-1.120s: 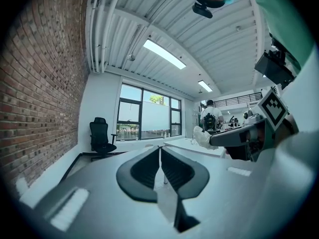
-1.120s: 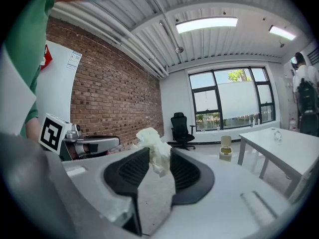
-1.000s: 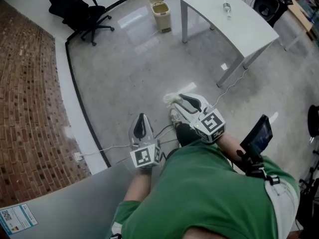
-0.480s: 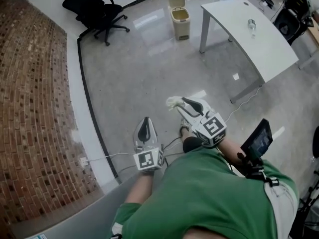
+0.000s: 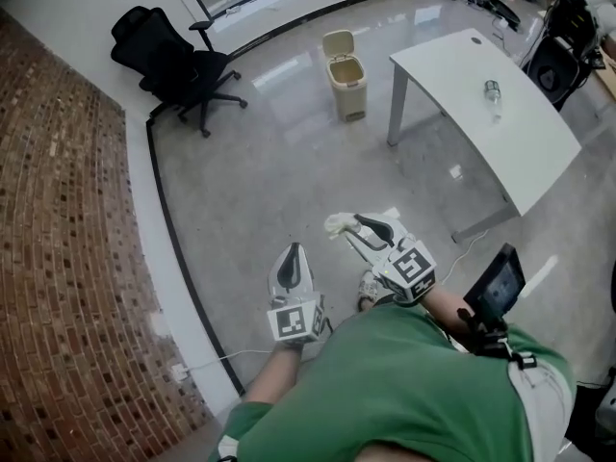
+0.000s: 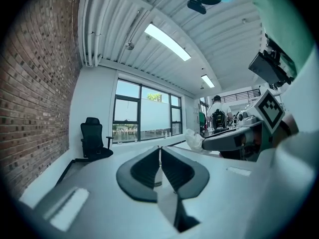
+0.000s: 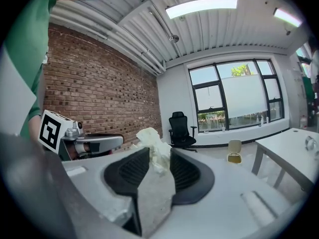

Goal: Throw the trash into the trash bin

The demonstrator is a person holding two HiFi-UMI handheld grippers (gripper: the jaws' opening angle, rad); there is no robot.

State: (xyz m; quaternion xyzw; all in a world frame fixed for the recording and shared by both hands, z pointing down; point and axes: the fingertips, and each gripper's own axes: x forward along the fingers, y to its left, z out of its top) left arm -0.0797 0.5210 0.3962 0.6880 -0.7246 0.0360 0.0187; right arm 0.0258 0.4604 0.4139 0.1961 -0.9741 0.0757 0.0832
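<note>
Well, I see the glossy grey floor point(image 5: 260, 181) ahead, with the white rectangular table point(image 5: 510, 133) at right. The beige plastic trash bin point(image 5: 346, 73) stands lid up near its leg, well apart from me. My right gripper point(image 5: 351, 229) is clamped on the crumpled white tissue point(image 5: 335, 223). My left gripper point(image 5: 294, 254) has its jaws together, nothing between them.
</note>
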